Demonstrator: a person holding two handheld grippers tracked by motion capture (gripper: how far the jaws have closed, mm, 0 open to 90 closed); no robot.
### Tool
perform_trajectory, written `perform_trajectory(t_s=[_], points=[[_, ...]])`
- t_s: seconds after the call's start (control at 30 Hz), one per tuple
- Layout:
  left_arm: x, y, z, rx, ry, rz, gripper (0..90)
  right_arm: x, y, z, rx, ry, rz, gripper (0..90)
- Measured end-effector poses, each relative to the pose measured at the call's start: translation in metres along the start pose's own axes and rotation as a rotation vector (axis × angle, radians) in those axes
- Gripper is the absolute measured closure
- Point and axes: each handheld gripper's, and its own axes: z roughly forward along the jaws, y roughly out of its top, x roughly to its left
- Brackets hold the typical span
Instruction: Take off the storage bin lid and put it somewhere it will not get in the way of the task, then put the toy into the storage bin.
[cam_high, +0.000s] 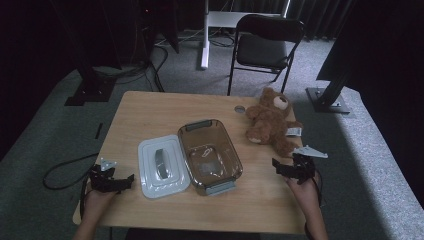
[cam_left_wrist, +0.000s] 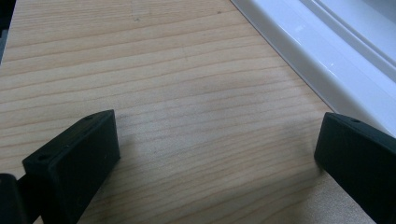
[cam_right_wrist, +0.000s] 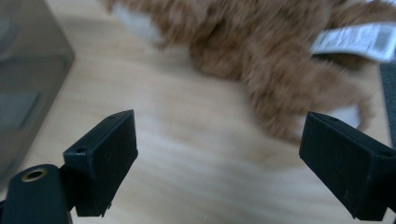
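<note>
Table (cam_high: 150, 107), wooden, bearing all items below. Chair (cam_high: 264, 46), black, folding, standing on the carpet beyond the far edge.

Box (cam_high: 210, 156), clear smoky plastic, open, at table centre; grey latches at its near and far ends. Lid (cam_high: 162, 167), white with a grey handle, lying flat and touching the box's left side.

Bear (cam_high: 271, 121), brown plush, lying at the table's far right, well apart from the box; white tag (cam_right_wrist: 353, 41) at its side.

Right gripper (cam_high: 278, 166), hand-held, near the right edge just in front of the bear; jaws wide apart, holding nothing, bear's leg ahead of them.

Left gripper (cam_high: 127, 181), hand-held, at the near left corner beside the lid; jaws wide apart, empty, over bare wood with the lid's rim by one jaw.
</note>
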Motion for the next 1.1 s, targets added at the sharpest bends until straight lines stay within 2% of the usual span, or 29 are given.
perform_trajectory(t_s=[0.2,0.5,0.83,1.1], points=[[0.000,0.000,0.000,0.000,0.000,-0.001,0.6,-0.010,0.027,0.004,-0.029,-0.024,0.029,10.6],[0.000,0.000,0.000,0.000,-0.001,0.000,0.6,-0.023,0.058,0.026,-0.017,-0.050,0.072,10.7],[0.000,0.000,0.000,0.000,-0.001,0.000,0.6,-0.027,0.077,0.043,0.002,-0.054,0.110,10.7],[0.000,0.000,0.000,0.001,-0.001,0.000,0.6,-0.026,0.087,0.050,-0.015,-0.057,0.139,10.6]])
